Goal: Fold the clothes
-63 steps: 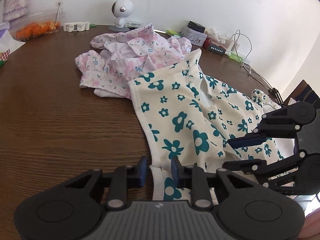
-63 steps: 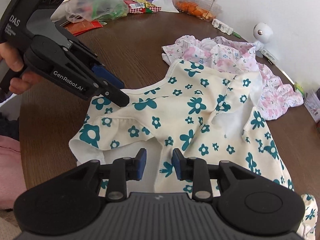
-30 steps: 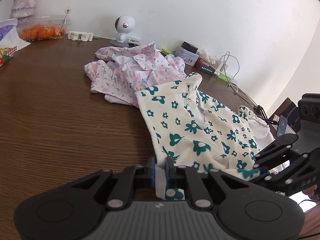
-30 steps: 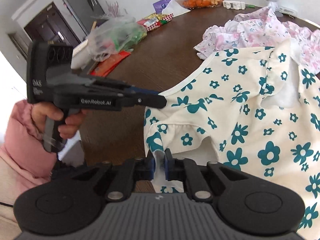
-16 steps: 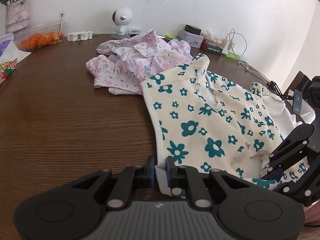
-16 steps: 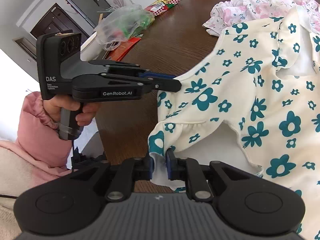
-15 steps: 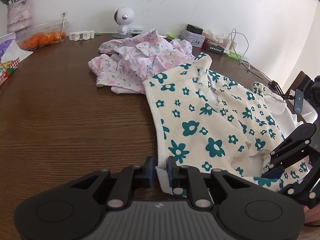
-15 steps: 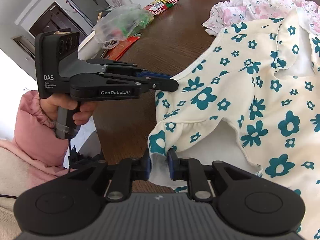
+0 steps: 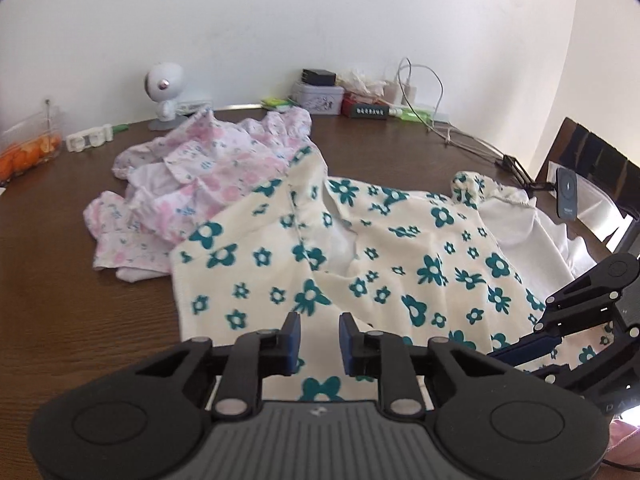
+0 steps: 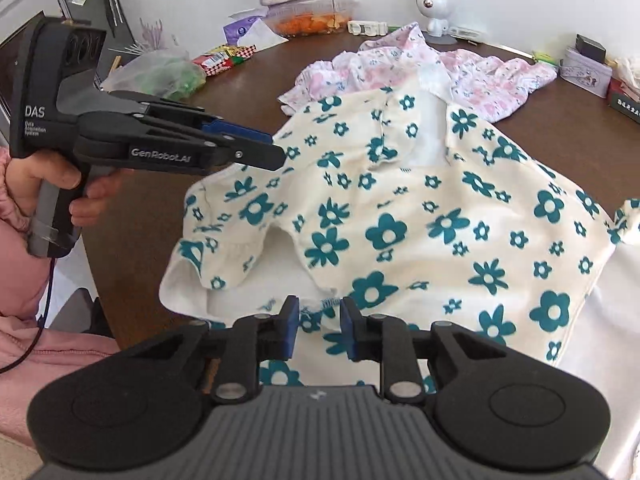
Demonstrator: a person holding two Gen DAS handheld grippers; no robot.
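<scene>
Jaws: my left gripper (image 9: pixel 319 336) and right gripper (image 10: pixel 318 328) both closing, pads apart over cream floral garment (image 9: pixel 360 264) | garment spread on worktop (image 9: pixel 72 300) | pink floral garment (image 9: pixel 192 184) bunched beyond, touching it | round white camera (image 9: pixel 163 90) by the wall

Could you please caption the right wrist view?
Right gripper closing over the teal-flowered garment, pink-flowered garment behind.

A white wall (image 9: pixel 280 20) backs the dark wooden table (image 9: pixel 60 240), with perhaps a chair (image 9: pixel 592 156) beside it.
</scene>
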